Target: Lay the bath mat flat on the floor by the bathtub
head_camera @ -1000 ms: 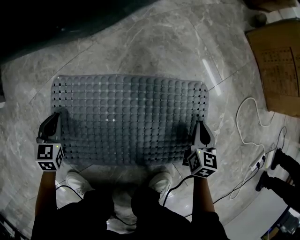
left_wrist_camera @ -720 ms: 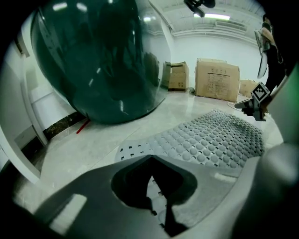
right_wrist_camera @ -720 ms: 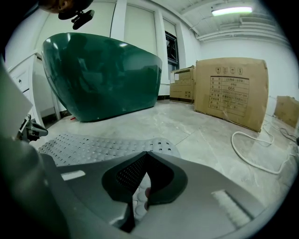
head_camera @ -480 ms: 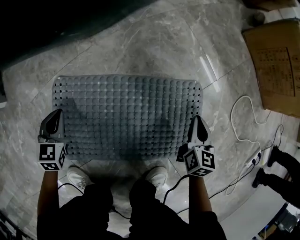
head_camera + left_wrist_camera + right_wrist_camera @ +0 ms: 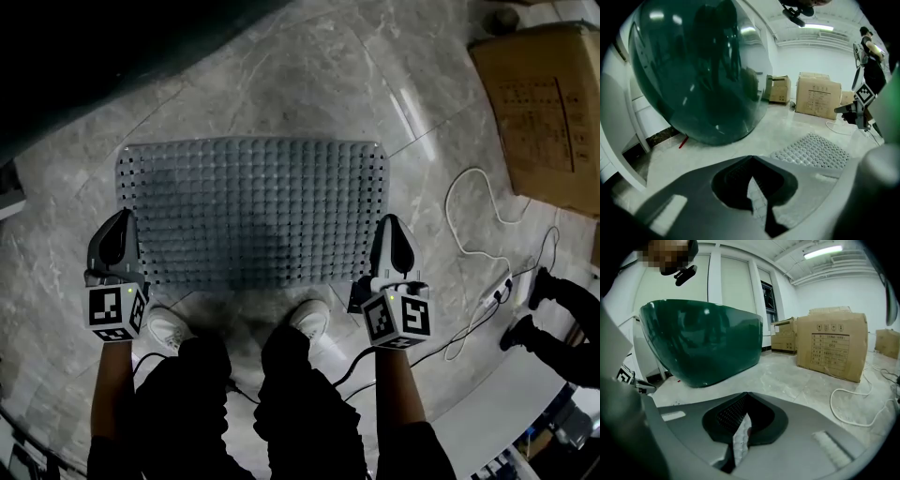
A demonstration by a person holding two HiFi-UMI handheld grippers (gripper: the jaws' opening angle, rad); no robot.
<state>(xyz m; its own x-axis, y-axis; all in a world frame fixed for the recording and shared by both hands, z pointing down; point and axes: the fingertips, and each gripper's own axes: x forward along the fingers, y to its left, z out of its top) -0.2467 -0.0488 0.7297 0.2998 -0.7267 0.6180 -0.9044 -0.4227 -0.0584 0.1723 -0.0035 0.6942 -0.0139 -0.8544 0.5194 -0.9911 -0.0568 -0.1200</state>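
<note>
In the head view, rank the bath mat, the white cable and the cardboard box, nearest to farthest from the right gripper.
1. Bath mat: its edge is clamped in the right gripper.
2. White cable: on the floor to its right.
3. Cardboard box: far upper right, beyond the cable.

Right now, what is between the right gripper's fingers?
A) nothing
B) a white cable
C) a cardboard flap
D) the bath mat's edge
D: the right gripper view shows a bumpy strip of the bath mat pinched between the right gripper and its shut fingers.
</note>
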